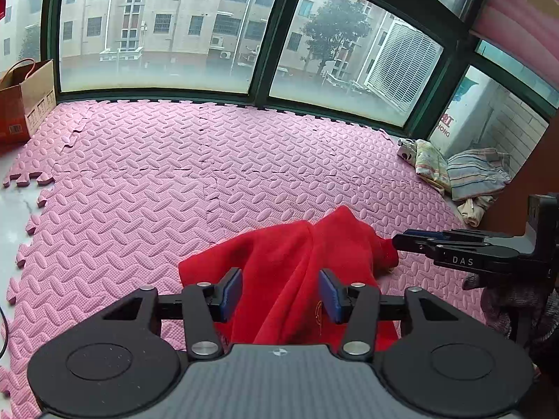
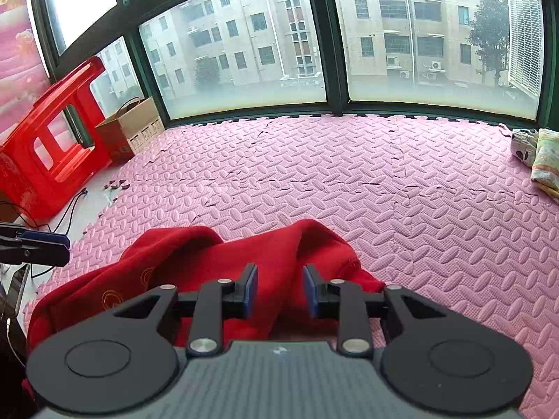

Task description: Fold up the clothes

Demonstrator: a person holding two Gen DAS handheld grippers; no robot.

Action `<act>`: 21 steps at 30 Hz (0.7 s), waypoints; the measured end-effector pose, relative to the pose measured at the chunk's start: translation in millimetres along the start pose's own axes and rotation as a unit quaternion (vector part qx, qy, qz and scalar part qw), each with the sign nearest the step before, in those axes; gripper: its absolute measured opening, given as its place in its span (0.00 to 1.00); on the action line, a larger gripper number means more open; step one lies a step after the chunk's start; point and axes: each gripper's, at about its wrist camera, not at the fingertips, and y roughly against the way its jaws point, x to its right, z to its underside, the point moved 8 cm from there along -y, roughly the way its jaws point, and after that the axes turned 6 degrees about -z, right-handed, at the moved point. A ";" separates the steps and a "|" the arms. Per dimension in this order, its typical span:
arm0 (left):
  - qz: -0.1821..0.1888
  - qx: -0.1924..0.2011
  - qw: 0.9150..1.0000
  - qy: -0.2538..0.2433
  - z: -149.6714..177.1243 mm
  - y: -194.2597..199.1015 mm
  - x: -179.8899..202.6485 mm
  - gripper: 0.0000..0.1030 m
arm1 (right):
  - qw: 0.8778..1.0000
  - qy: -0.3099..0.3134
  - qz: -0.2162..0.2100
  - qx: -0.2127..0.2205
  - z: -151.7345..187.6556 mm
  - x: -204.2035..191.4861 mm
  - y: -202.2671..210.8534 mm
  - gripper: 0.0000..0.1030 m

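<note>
While the red garment (image 1: 290, 262) is lying bunched on the pink foam mat (image 1: 157, 192), close to the mat's near edge and toward its right-hand side, both tongs are hovering over it with nothing between their pads. The left gripper (image 1: 280, 295) is standing with its blue pads spread wide, cloth showing through the gap but untouched by either pad. The right gripper (image 2: 280, 289) is likewise parted, its pads straddling a raised ridge of the red cloth without pinching it; seen from the left wrist camera, its tip is sitting just beside the garment's right edge.

That spread is likely deliberate: a crumpled garment cannot be folded until it is pulled flat, so each gripper seems to be lining up on its own side to take hold of an edge. The broad bare stretch of mat toward the window is probably where the cloth is meant to be spread.

Off at the mat's far right corner, a pile of striped and patterned clothes (image 1: 464, 171) is waiting well apart. A cardboard box (image 1: 26, 101) is standing at the far left corner, with a red plastic stool (image 2: 52, 139) tipped over just beside it.
</note>
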 end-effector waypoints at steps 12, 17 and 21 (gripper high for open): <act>-0.041 -0.049 0.993 -0.100 -39.7 -113.8 49.1 0.53 | 0.995 -0.097 -0.015 -0.013 -22.2 36.5 -85.4 0.28; -0.048 -0.099 0.987 -0.113 -27.4 -142.7 34.8 0.23 | 0.988 -0.147 -0.050 -0.009 -15.5 43.0 -91.5 0.11; -0.027 -0.091 0.992 -0.079 -29.4 -129.9 20.7 0.14 | 0.988 -0.140 -0.051 0.033 -24.2 37.0 -73.3 0.08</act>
